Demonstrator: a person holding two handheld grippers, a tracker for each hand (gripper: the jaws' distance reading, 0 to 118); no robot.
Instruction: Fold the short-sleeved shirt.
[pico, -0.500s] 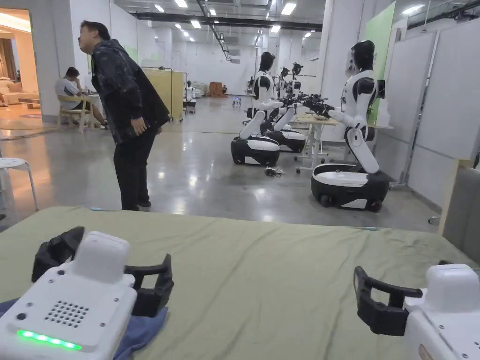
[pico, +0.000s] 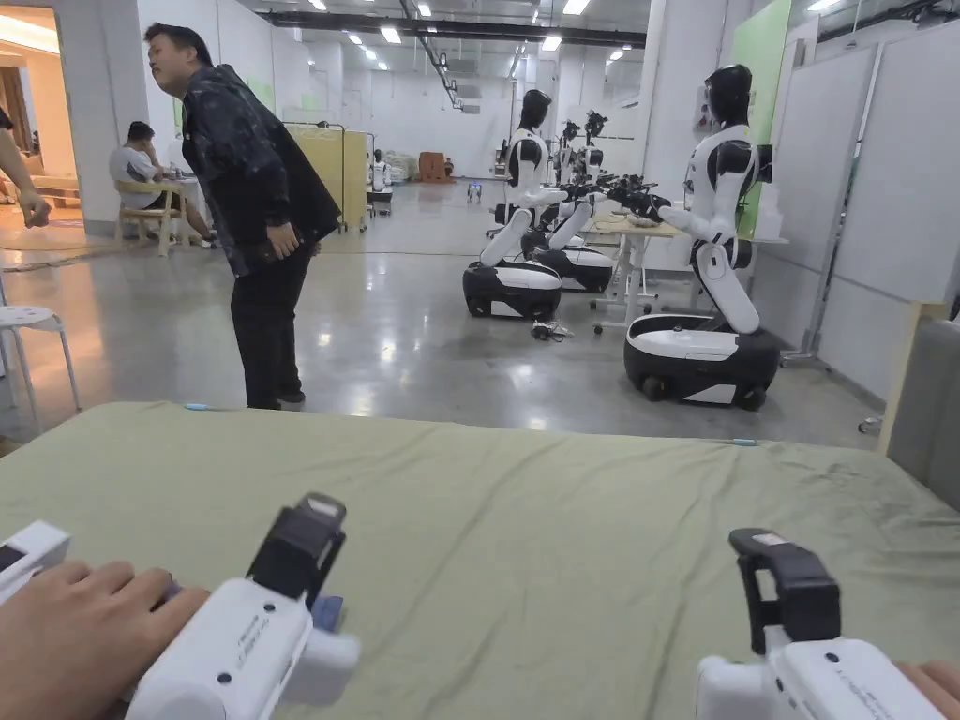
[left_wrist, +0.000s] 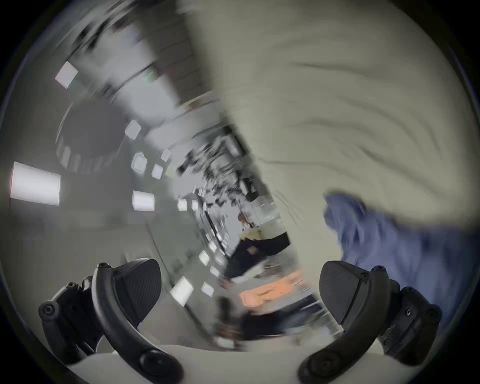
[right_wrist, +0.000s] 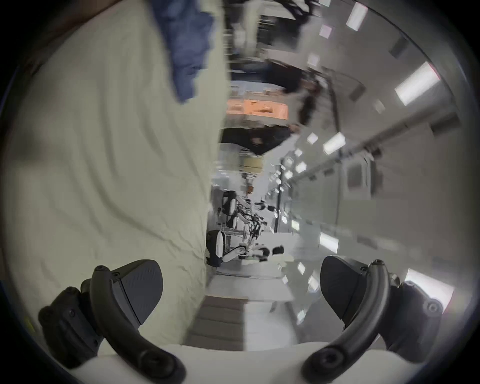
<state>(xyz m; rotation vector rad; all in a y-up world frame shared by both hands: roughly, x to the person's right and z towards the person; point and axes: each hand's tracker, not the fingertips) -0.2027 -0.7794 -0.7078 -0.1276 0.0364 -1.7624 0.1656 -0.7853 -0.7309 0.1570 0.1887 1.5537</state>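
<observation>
The blue shirt (left_wrist: 405, 249) lies bunched on the green counter (pico: 525, 525), beside the left claw (left_wrist: 239, 293); blur hides which way it points. Both the left claw and the right claw (right_wrist: 241, 291) gape wide, grasping nothing. The head view shows a person (pico: 253, 216) standing beyond the counter.

Blue shirt (pico: 326, 611) mostly hidden behind left gripper (pico: 298, 544) — both gripper views motion-blurred

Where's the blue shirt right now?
The blue shirt lies on the green sheet, beside the left tool; in the head view a corner shows under it.
</observation>
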